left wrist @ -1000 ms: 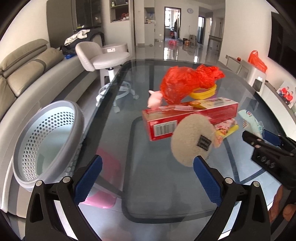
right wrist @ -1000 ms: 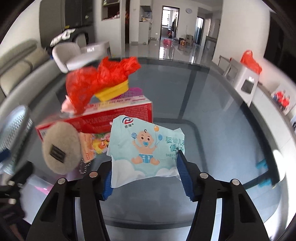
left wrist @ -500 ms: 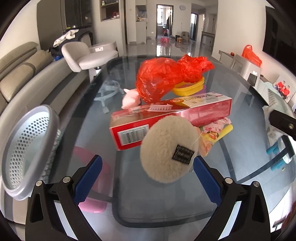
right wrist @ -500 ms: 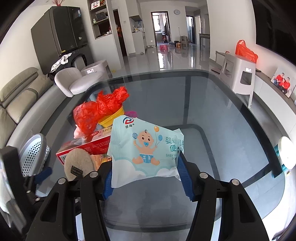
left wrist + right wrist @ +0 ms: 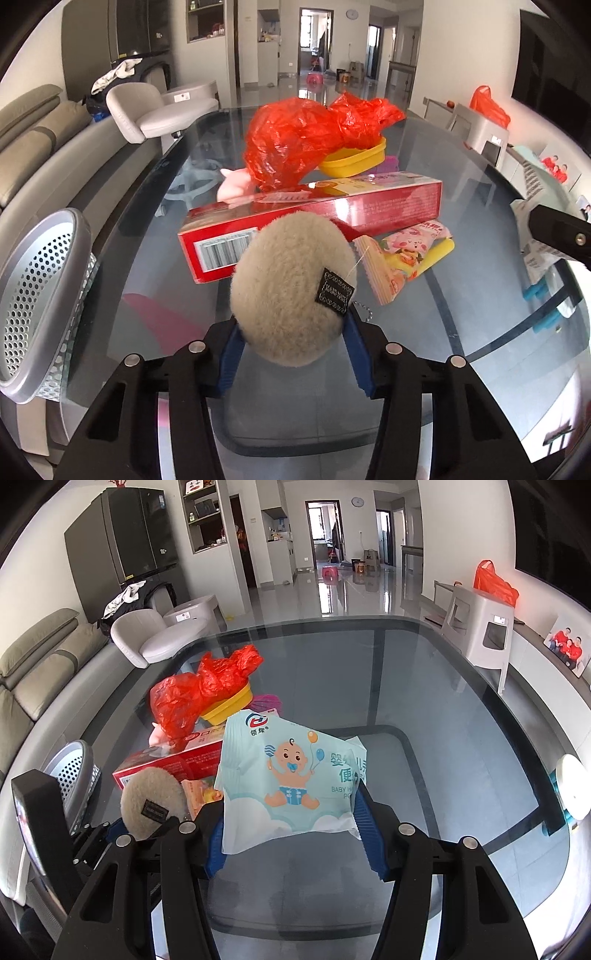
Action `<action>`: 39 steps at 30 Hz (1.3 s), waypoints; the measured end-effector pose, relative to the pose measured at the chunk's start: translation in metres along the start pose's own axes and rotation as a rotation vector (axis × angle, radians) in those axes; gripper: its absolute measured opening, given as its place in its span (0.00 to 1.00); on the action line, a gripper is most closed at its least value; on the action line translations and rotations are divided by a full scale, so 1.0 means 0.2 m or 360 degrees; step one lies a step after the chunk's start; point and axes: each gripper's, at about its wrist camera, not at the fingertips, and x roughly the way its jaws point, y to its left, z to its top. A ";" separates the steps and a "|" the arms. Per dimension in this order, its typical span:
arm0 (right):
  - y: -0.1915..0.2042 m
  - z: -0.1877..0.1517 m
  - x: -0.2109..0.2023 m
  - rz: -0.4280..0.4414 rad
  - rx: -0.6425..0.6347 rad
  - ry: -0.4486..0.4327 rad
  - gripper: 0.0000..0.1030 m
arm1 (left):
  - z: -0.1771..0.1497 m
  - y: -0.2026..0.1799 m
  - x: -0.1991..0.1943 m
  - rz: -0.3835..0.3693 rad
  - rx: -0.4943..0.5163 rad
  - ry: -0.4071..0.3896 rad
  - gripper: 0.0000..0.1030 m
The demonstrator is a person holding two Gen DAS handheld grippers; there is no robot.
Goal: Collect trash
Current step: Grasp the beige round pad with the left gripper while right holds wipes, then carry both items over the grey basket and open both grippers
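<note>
1. Closing around a round beige fluffy pad (image 5: pixel 291 291), the left gripper (image 5: pixel 293 354) is bringing its blue pads (image 5: pixel 229 354) up against the pad's two sides; the pad is sitting between the jaws, its small black label facing the right.
2. The fluffy pad is lying on the glass table (image 5: pixel 155 266), just in front of a long red carton (image 5: pixel 314 225) and partly covering its barcode end.
3. The right gripper (image 5: pixel 291 827) is gripping a pale blue baby-wipe packet (image 5: pixel 291 775) between its blue pads, the jaws standing about half apart and the packet raised clear of the table.
4. A crumpled red plastic bag (image 5: pixel 306 147) is resting behind the carton, draping over a yellow tray (image 5: pixel 354 160); a small pink toy (image 5: pixel 234 182) is peeking out at the bag's left.
5. A pink snack wrapper (image 5: pixel 406 258) is lying beside the carton's right end, touching the carton.
6. A silver perforated bin (image 5: pixel 40 295) is standing off the table's left edge, near the left gripper.
7. A grey sofa (image 5: pixel 33 147) is running along the left wall beyond the bin.
</note>
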 end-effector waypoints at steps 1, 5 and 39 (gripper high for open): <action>0.01 0.00 0.00 0.0004 -0.0003 -0.0002 0.55 | 0.00 0.01 -0.02 0.0002 -0.0002 -0.0005 0.47; 0.04 0.01 -0.02 0.0041 -0.0014 -0.0015 0.55 | 0.01 0.07 -0.15 0.0013 -0.0032 -0.0025 0.47; 1.72 0.02 0.42 0.0985 -0.0622 0.0324 0.59 | -0.04 1.54 -0.40 0.0572 -0.0579 0.0091 0.49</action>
